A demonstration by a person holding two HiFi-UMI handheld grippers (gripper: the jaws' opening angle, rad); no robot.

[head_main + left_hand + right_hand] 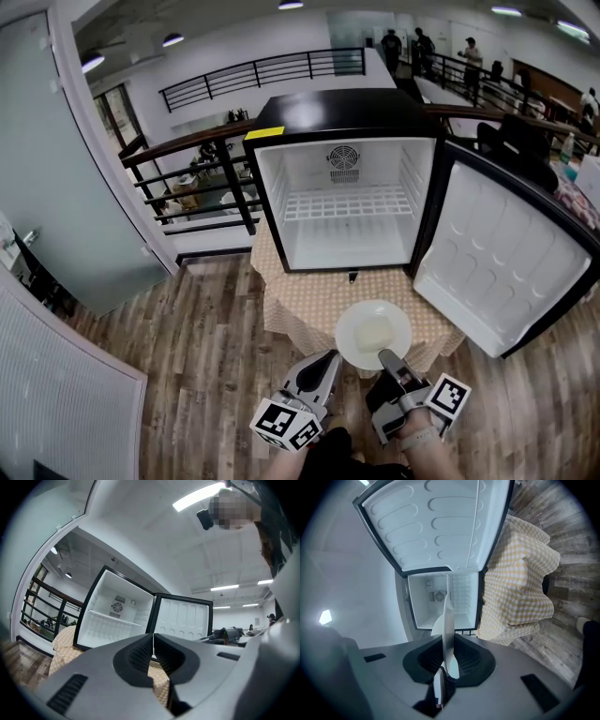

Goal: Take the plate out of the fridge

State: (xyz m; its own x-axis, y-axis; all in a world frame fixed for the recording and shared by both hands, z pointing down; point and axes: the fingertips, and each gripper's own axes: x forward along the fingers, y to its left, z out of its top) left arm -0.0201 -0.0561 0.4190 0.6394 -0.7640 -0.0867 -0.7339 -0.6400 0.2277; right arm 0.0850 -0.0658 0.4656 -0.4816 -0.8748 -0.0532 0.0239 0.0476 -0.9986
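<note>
Now, right claw [386, 359]: clamped on the near rim of the plate [373, 333].
left claw [328, 361]: closed on nothing, just beside the plate.
plate: outside the fridge [347, 202], over the checked worktop's [286, 305] front edge.
fridge: door [506, 253] open, shelves bare.
progress: removal looks done; setting down may remain.

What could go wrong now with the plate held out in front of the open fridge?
The right claw pinches the round white plate only at its near rim, so it may tilt or slip; the shut left claw gives no support. The plate hangs near the front edge of the yellow checked tablecloth, so a careless set-down might tip it off.
</note>
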